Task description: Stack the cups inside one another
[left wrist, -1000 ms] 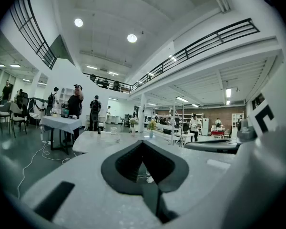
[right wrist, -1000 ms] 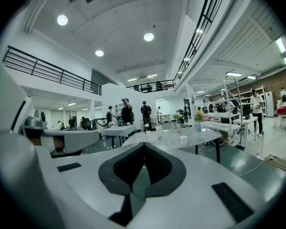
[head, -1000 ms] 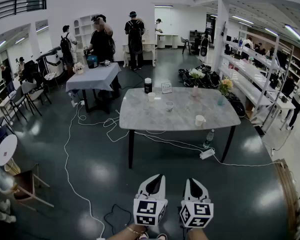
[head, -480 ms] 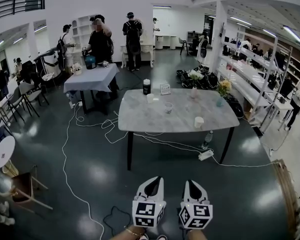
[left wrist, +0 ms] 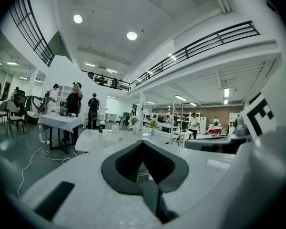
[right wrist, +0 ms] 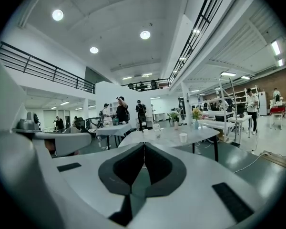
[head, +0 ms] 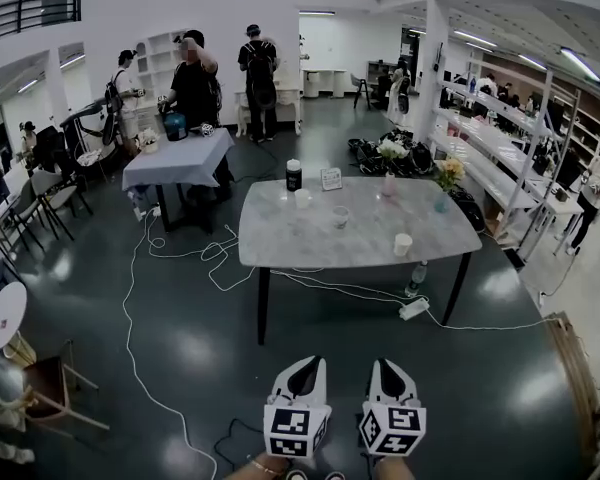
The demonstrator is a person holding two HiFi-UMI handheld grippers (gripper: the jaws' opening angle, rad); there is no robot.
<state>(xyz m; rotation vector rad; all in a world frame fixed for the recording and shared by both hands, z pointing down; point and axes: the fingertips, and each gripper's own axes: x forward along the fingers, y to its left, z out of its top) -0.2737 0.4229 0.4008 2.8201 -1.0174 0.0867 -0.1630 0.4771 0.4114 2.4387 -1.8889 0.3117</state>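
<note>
Three cups stand apart on a marble table (head: 290,246) well ahead of me: a white cup (head: 403,244) near its right front, a clear cup (head: 340,216) in the middle and a white cup (head: 302,198) further back. My left gripper (head: 309,363) and right gripper (head: 381,364) hang side by side at the bottom of the head view, far short of the table. Both are shut with nothing between their jaws, as seen at the left gripper (left wrist: 143,142) and the right gripper (right wrist: 144,145). The right gripper view shows the white cup (right wrist: 182,137) and the clear cup (right wrist: 157,133).
A black canister (head: 294,174), a small sign (head: 332,178) and two flower vases (head: 389,182) also stand on the table. White cables (head: 140,298) and a power strip (head: 414,308) lie on the dark floor. People stand around a second, cloth-covered table (head: 175,158) at the back left. Shelves (head: 500,148) line the right.
The table and cups have come slightly nearer and larger in the head view. Both grippers stay shut and side by side at the bottom of the picture.
</note>
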